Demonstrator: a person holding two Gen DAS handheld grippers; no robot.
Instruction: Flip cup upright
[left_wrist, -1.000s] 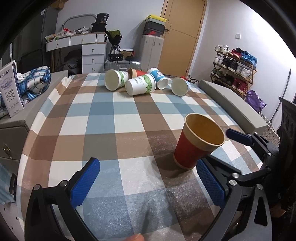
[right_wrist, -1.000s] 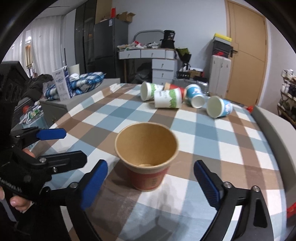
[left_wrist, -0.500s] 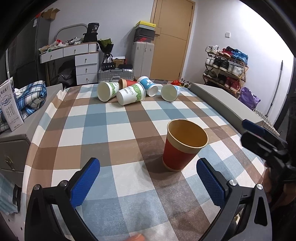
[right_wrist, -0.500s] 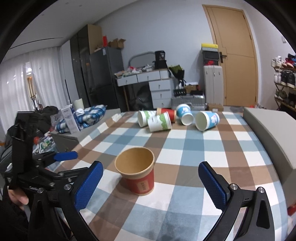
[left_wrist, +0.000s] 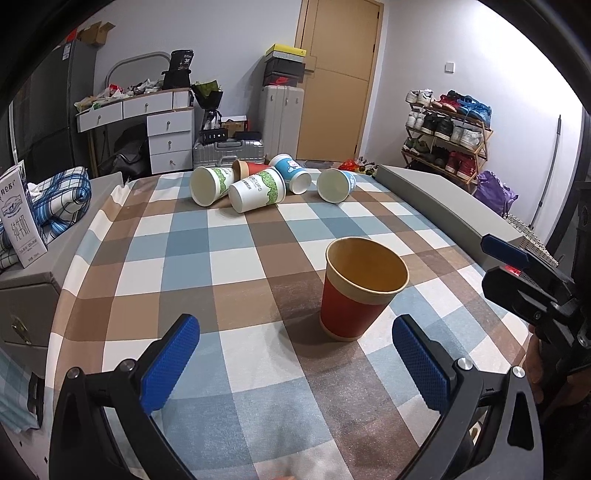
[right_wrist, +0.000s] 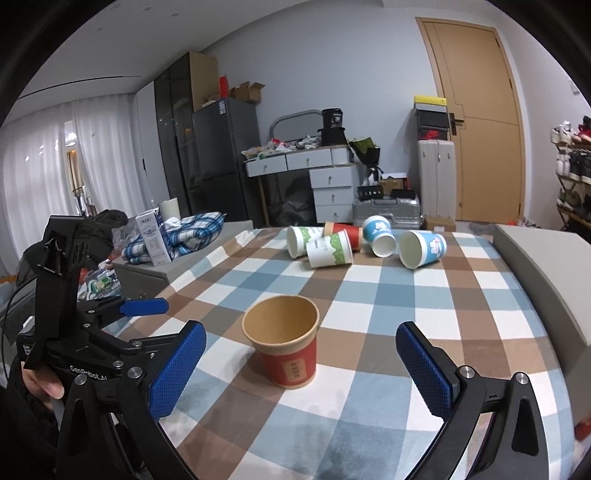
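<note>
Both sets of jaws are spread wide and holding nothing – left gripper (left_wrist: 295, 369) and right gripper (right_wrist: 301, 365) each hang just short of the red paper cup with the tan rim (left_wrist: 360, 291), which stands upright, mouth up, on the checked blue-brown-white tabletop (left_wrist: 192, 273). So this one looks done to me. Main risk now: a blue pad clipping that light cup on any sideways swing and tipping it over. Farther back, five paper cups lie on their sides in a cluster (left_wrist: 269, 182) – reaching over the upright one for those could knock it
</note>
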